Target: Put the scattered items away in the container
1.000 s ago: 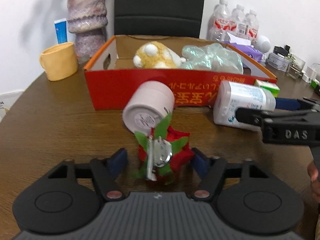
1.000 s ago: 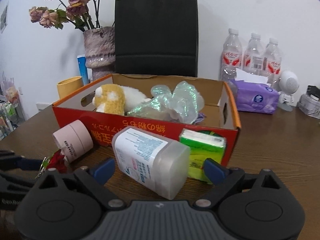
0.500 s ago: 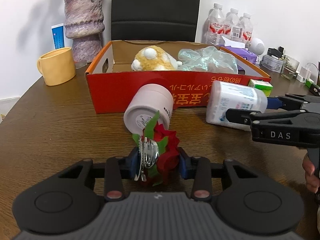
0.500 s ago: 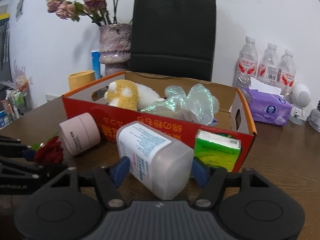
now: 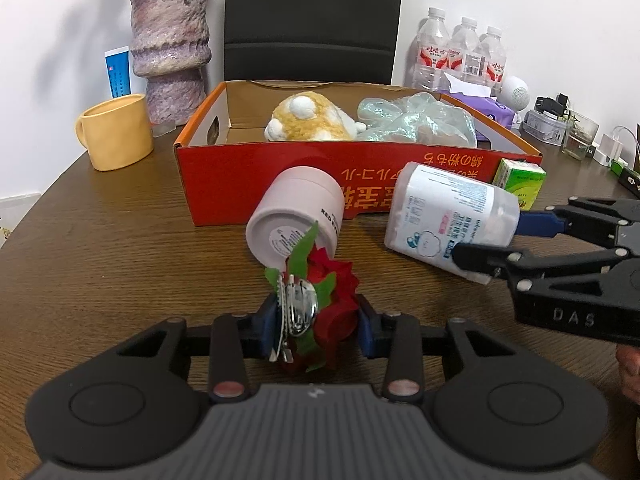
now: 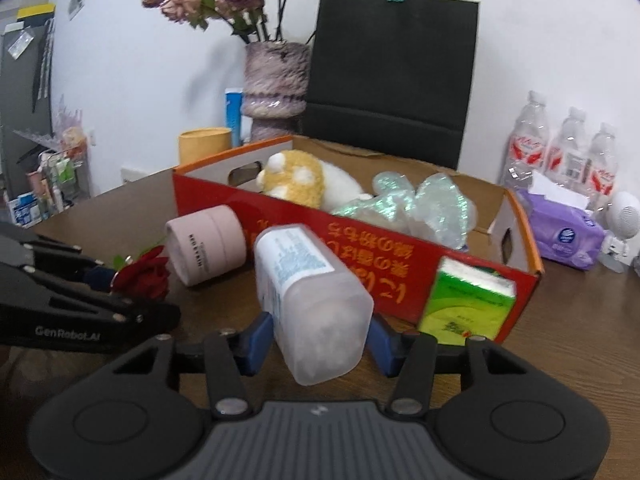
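Observation:
My left gripper (image 5: 316, 320) is shut on a red rose hair clip (image 5: 332, 296) with green leaves and a metal clasp, low over the wooden table. Just beyond it a pink jar (image 5: 296, 212) lies on its side against the red cardboard box (image 5: 248, 180). A white bottle (image 6: 304, 276) lies beside the jar. My right gripper (image 6: 320, 340) is closing its jaws on it, and both blue pads touch its cap end. A green tissue pack (image 6: 464, 304) leans on the box front. Inside the box sit a yellow plush (image 5: 308, 120) and a shimmery plastic bag (image 5: 416, 120).
A yellow mug (image 5: 116, 132) and a purple vase (image 5: 170, 40) stand left of the box, with a black bag (image 6: 392, 76) behind it. Water bottles (image 5: 460, 52), purple wipes (image 6: 564, 232) and small desk items crowd the back right. The table edge curves at the left.
The left jaws closed in from either side of the rose clip and now pinch it. The right jaws narrowed onto the bottle, and the right view has rolled.

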Available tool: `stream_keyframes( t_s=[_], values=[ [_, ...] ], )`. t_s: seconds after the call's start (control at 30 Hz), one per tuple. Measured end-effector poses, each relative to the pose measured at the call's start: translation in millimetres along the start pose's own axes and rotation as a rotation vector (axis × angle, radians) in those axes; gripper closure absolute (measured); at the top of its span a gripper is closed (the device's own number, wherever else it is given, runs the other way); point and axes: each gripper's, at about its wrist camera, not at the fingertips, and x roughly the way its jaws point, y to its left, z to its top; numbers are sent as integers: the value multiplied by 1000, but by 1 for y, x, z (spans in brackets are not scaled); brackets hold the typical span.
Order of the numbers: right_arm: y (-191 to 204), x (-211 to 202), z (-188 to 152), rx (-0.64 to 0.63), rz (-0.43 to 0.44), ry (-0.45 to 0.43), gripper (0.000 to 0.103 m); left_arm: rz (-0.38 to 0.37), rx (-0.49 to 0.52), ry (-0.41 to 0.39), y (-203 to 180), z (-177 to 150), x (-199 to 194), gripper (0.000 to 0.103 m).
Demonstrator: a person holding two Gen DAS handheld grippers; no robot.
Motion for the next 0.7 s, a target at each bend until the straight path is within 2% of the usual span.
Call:
stream_keyframes(
  t_s=[0.2,0.27,0.47,0.7],
  values=[
    [-7,9,2,47,21,-3,52,2,2,0,1,0,0,64],
    [-7,11,2,57,33,-4,55,4,4,1,1,0,0,65],
    [3,4,0,49,24,-23,59,14,22,8,-2,-2,-4,68],
    [-1,-15,0,151,-11,-58,60,13,31,-38,-6,-3,-26,69]
  ],
)
